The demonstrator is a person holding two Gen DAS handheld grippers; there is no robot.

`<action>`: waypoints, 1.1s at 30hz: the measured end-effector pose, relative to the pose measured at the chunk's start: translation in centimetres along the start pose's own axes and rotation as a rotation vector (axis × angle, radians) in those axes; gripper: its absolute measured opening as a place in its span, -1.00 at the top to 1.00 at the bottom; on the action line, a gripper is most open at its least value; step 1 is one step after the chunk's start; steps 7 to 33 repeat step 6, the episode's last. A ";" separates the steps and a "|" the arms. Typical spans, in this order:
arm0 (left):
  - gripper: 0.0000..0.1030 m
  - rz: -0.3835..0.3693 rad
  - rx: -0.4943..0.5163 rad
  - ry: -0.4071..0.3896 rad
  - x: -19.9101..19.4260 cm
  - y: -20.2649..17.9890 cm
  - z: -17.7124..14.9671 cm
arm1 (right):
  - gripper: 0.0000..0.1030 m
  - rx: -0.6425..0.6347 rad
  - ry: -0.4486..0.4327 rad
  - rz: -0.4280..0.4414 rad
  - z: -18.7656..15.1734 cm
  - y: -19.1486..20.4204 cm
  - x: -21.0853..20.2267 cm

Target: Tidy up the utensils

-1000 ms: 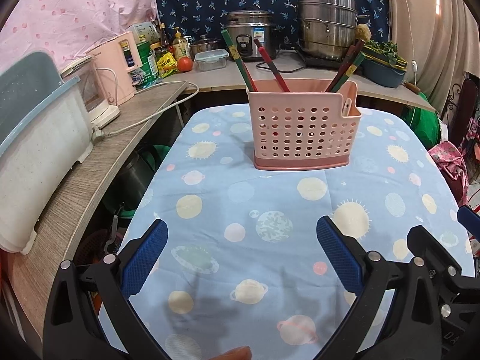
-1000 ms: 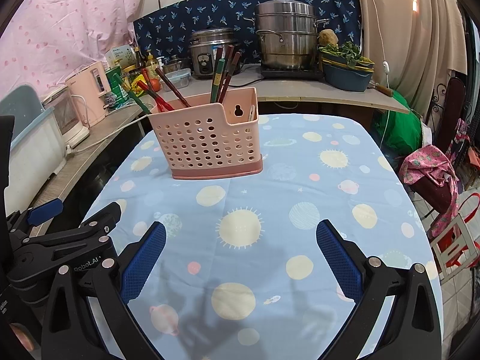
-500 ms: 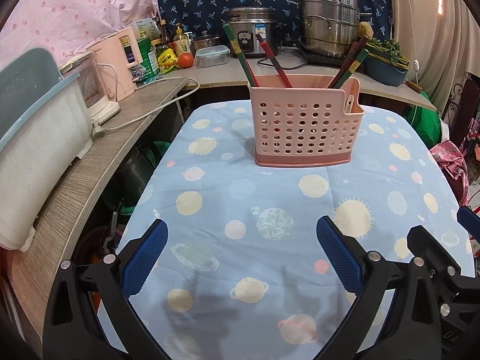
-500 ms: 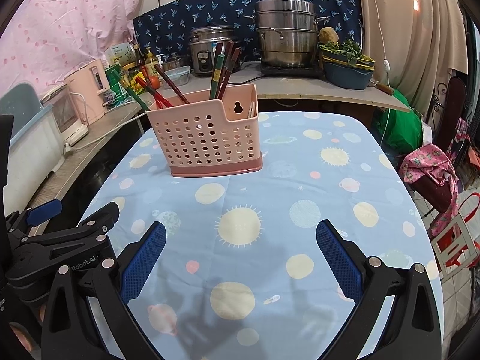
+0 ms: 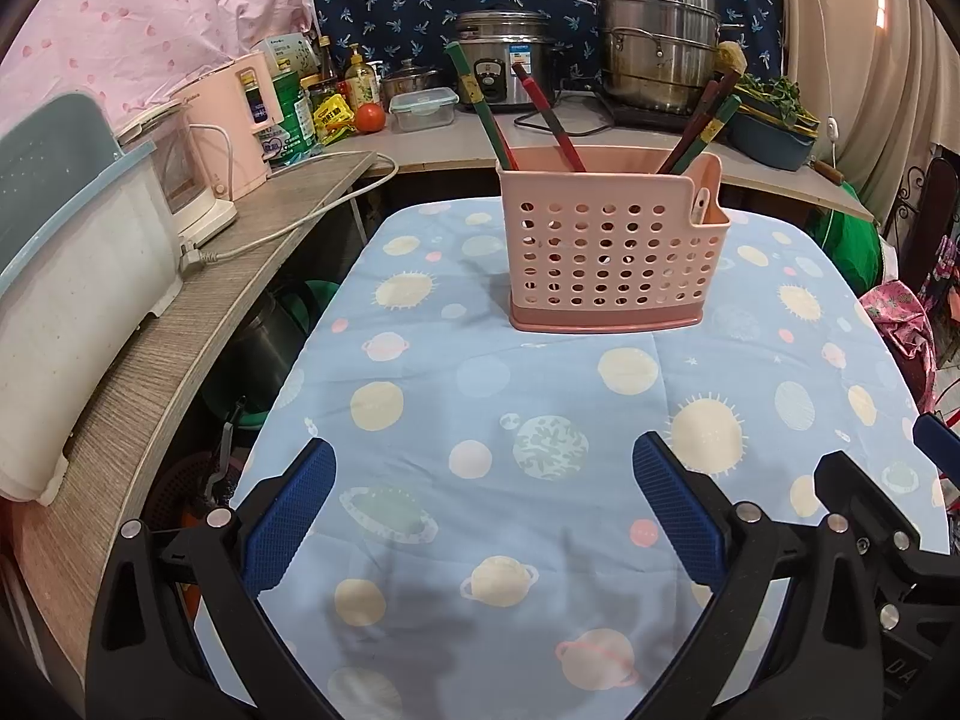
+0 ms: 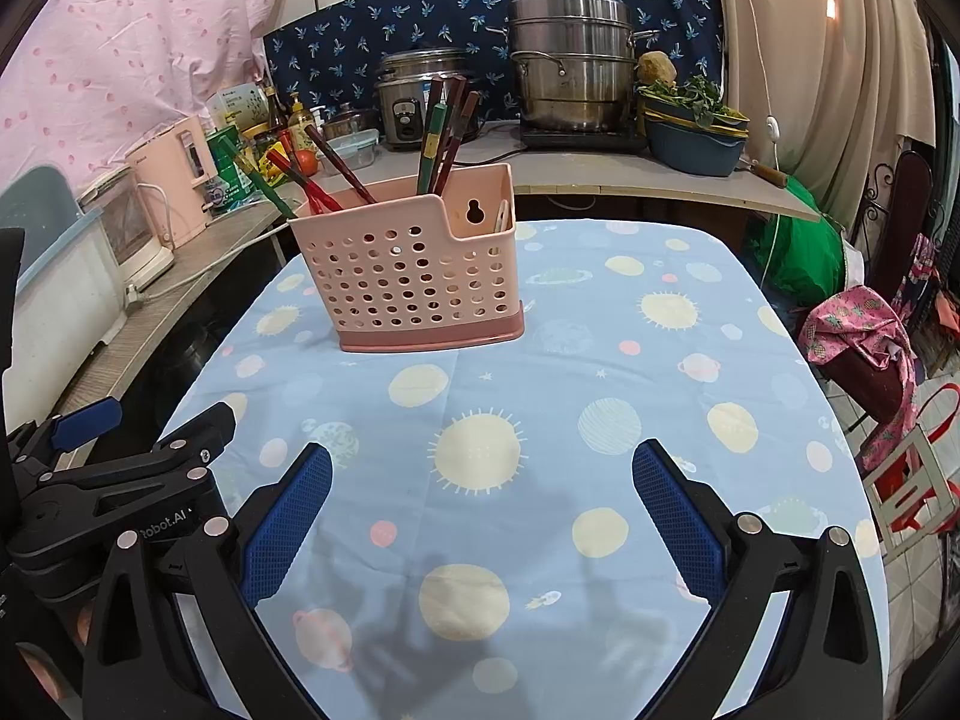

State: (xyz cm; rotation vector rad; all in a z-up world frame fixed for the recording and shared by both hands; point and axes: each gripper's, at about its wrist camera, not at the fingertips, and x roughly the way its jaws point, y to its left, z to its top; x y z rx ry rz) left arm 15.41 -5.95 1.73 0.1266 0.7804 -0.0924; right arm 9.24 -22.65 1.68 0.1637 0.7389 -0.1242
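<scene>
A pink perforated utensil holder (image 5: 612, 246) (image 6: 414, 276) stands upright on the far half of the table's blue planet-print cloth (image 5: 540, 396) (image 6: 600, 360). Several red, green and dark chopsticks (image 5: 540, 114) (image 6: 444, 138) lean in it, some at its left end and some at its right. My left gripper (image 5: 483, 495) hovers open over the near cloth, well short of the holder, nothing between its blue pads. My right gripper (image 6: 480, 498) is open too and holds nothing. The left gripper's black frame (image 6: 120, 480) shows at the right wrist view's lower left.
A wooden counter (image 5: 180, 324) runs along the left with a white bin (image 5: 66, 276), a pink kettle (image 5: 234, 120) and a cable. Behind the table stand a rice cooker (image 5: 504, 54), a steel steamer pot (image 5: 660, 42), bottles and a basin of greens (image 6: 690, 120). A chair with pink cloth (image 6: 864, 336) stands right.
Both views have drawn back slightly and tilted down, so the holder sits a little lower in frame. The grippers stay open; nothing on the table moved.
</scene>
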 end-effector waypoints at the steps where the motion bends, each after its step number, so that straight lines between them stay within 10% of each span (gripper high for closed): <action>1: -0.84 0.004 0.000 -0.001 0.0 0.0 0.0 | -0.89 0.000 0.000 -0.001 0.0 0.0 0.0; 33: -0.84 0.003 0.002 -0.003 0.3 0.1 0.0 | -0.89 0.000 0.000 0.000 0.0 0.0 0.0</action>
